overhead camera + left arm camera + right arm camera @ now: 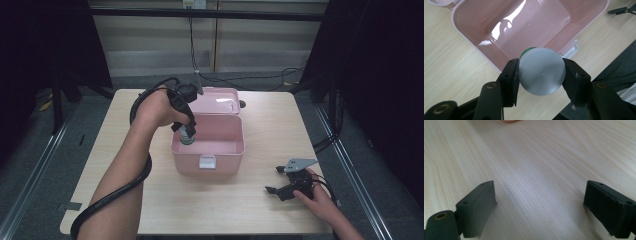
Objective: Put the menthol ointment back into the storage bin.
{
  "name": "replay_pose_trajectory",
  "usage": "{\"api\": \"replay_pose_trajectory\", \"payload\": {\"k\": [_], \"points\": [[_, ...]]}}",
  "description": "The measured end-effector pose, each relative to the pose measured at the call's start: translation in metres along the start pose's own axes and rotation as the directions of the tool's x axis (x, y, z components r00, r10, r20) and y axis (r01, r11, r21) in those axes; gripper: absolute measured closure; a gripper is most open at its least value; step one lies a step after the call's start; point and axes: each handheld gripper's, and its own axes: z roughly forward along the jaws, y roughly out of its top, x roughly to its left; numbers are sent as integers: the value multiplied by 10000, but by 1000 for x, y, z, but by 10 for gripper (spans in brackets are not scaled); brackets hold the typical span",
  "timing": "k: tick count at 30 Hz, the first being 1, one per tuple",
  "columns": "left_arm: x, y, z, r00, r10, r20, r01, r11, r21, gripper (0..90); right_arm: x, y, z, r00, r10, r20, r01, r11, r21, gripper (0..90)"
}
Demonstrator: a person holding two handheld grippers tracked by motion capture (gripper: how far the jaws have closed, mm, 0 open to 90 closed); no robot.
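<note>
While the left hand-held gripper point(187, 131) hangs over the open pink box point(234, 148), its two black jaws are clamped on a small bottle point(187, 136) with a green body and a pale grey cap. Seen from the high view, the bottle stands upright, its long axis running straight up and down, cap end toward the hand and base toward the floor of the box. It sits at the left end of the box's opening, close to the left wall; whether its base touches the bottom I cannot tell.

From the left gripper view the camera looks straight down the bottle's axis, so the round grey cap point(541, 71) faces the lens and a thin green edge of the body peeks out behind it at the upper left. The left hand-held gripper point(541, 75) has one pad pressed on each side of the cap, and the bottle lies squarely between them. Below it lie the shiny pink inside of the box point(474, 30) and the pale wood of the bench point(451, 70).

The right hand-held gripper point(277, 180) rests on the bench point(240, 205) near its front right corner, well apart from the box. In the right gripper view its jaws stand wide apart over bare wood point(536, 170), with nothing between them
</note>
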Motion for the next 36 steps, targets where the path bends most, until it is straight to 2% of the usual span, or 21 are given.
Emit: {"api": "replay_pose_trajectory", "payload": {"k": [3,22,25,33,36], "points": [[1,6,3,10000,28,-76,-28,10000,-6,502,0,0,0,10000,3,-1,-3,10000,-3,100],[14,29,34,9983,-547,-175,546,9985,-87,502,0,0,0,10000,-10,-9,10,10000,-4,100],[15,31,39,9964,-824,-197,820,9964,-193,502,0,0,0,10000,-7,-8,7,10000,-4,100],[23,35,50,9939,-1083,-215,1074,9934,-411,501,0,0,0,10000,-11,-9,11,10000,-3,100],[25,36,53,9917,-1231,-370,1217,9918,-387,501,0,0,0,10000,-12,-8,12,10000,-3,100]]}}
